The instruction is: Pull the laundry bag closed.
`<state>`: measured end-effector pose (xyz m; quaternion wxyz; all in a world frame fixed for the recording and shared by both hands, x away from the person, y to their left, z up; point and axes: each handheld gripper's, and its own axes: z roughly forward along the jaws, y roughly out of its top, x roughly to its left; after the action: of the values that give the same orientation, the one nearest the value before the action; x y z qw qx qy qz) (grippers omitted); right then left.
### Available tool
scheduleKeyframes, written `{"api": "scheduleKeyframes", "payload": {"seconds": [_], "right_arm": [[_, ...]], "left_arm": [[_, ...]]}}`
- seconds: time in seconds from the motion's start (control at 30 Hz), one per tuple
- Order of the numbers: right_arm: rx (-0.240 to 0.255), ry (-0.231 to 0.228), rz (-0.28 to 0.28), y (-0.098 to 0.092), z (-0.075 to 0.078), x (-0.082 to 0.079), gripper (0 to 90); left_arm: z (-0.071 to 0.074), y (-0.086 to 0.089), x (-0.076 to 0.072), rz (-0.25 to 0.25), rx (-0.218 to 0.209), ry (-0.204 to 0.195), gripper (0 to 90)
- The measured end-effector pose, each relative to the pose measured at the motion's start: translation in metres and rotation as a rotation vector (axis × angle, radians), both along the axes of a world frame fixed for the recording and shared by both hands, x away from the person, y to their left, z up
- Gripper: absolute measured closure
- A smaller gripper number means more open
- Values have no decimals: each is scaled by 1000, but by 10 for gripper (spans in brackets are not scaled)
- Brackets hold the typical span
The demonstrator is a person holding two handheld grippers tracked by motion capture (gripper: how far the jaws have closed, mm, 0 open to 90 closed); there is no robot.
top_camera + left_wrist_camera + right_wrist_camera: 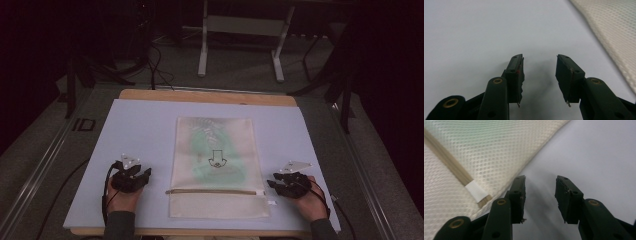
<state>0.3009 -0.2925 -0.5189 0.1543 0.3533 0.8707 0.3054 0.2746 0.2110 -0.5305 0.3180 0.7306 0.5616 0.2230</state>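
Observation:
A cream mesh zip bag lies flat in the middle of the pale mat, with something green inside it and a tan zipper line across its lower part. My left gripper rests on the mat to the left of the bag, open and holding nothing. In the left gripper view the jaws stand apart over bare mat, the bag's edge off to the right. My right gripper rests to the right of the bag, open. Its jaws sit just beside the zipper's white end tab.
The mat lies on a wooden tabletop. Beyond it stands the white frame of another table on a grey floor, with dark cables trailing at the back left. Bare mat surrounds the bag on both sides.

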Motion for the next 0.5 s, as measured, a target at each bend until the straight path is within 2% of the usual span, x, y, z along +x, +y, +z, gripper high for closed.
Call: {"api": "scheduleKeyframes", "payload": {"seconds": [0.37, 0.5], "right_arm": [[-21, 17, 28, 5, 5, -5, 619], [-33, 31, 56, 9, 6, -7, 627]], "left_arm": [[0, -1, 0, -38, -12, 4, 571], [1, 0, 0, -51, -12, 1, 573]]}}
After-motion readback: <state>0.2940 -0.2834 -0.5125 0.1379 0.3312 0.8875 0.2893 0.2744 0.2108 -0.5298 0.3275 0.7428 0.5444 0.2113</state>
